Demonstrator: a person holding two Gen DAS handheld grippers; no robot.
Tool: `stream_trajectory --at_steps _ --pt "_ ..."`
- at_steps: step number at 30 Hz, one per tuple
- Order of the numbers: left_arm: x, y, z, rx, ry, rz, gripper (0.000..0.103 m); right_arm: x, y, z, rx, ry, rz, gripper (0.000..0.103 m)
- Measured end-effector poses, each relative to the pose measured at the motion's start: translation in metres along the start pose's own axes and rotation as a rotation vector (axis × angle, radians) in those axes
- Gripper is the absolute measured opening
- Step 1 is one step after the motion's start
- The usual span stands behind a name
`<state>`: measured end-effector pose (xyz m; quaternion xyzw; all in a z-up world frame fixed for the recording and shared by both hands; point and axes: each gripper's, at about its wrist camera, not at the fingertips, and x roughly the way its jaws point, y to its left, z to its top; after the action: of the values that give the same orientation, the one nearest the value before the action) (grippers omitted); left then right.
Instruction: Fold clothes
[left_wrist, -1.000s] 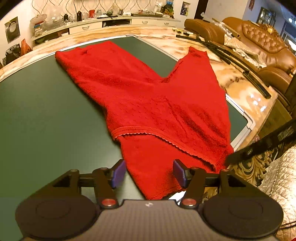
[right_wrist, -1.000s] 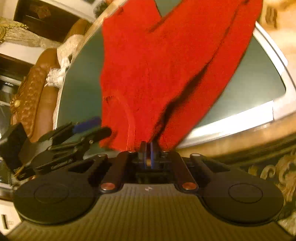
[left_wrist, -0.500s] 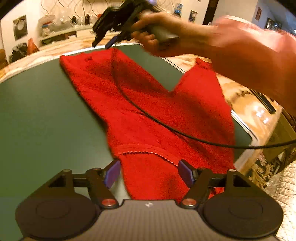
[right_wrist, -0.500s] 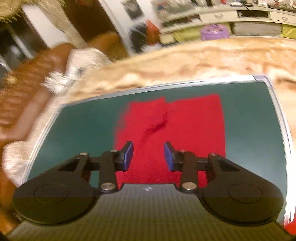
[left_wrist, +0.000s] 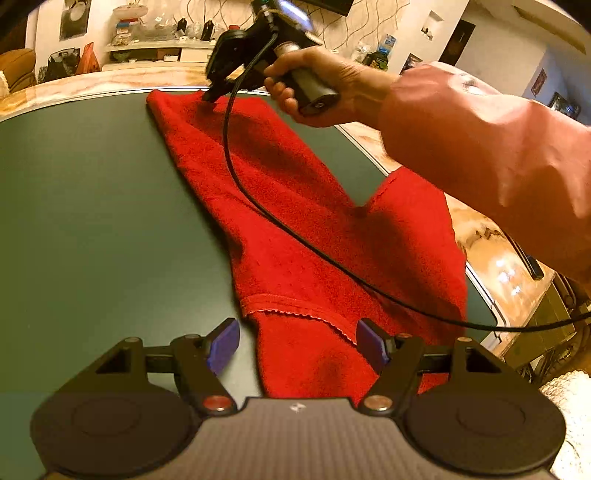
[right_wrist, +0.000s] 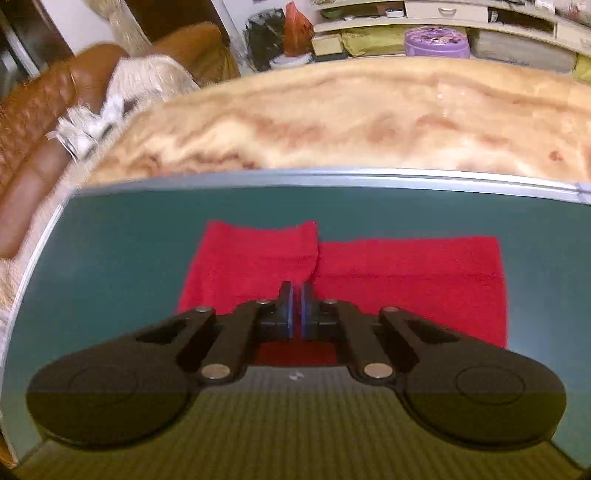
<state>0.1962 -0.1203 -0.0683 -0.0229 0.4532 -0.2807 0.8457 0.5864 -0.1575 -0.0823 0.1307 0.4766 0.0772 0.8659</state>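
R gripper (right_wrist: 295, 308) jaws just closed, pinching far end of red trousers (left_wrist: 295, 206). L gripper (left_wrist: 297, 345) apart over waistband, nothing held. Next imo: L grabs, fold.

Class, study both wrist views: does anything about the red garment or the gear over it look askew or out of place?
The red garment lies skewed: it runs diagonally across the green mat, its right edge close to the mat's border. A black cable from the right gripper trails across it and could snag.
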Motion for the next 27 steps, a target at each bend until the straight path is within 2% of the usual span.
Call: stream_trajectory --at_steps 3,6,9,12,18,22,24,26,27 --pt "-0.002 -0.002 -0.001 0.011 -0.004 0.005 0.076 -0.030 0.001 -0.002 0.010 -0.069 -0.057 0.002" --pt "0.000 -0.004 -0.002 0.020 0.012 0.004 0.076 -0.064 -0.011 -0.002 0.023 -0.145 -0.161 0.002" --pt "0.003 -0.004 -0.003 0.024 0.019 -0.014 0.076 -0.070 -0.030 -0.001 0.016 -0.131 -0.273 0.002" --pt "0.009 -0.007 0.000 0.036 0.028 -0.015 0.078 -0.056 -0.055 -0.006 0.051 -0.084 -0.307 0.002" --pt "0.011 -0.012 0.000 0.073 0.043 -0.019 0.080 -0.035 -0.082 -0.012 0.125 -0.048 -0.258 0.003" --pt "0.014 -0.019 0.001 0.106 0.051 -0.011 0.082 -0.034 -0.092 -0.012 0.150 -0.056 -0.223 0.003" --pt "0.012 -0.021 0.001 0.121 0.047 -0.002 0.084 -0.037 -0.098 -0.011 0.183 -0.058 -0.207 0.006" --pt "0.009 -0.021 0.000 0.128 0.040 0.000 0.085 -0.051 -0.104 -0.014 0.222 -0.104 -0.200 0.017" --pt "0.008 -0.021 0.000 0.129 0.037 0.001 0.085 -0.058 -0.107 -0.017 0.235 -0.115 -0.178 0.019"
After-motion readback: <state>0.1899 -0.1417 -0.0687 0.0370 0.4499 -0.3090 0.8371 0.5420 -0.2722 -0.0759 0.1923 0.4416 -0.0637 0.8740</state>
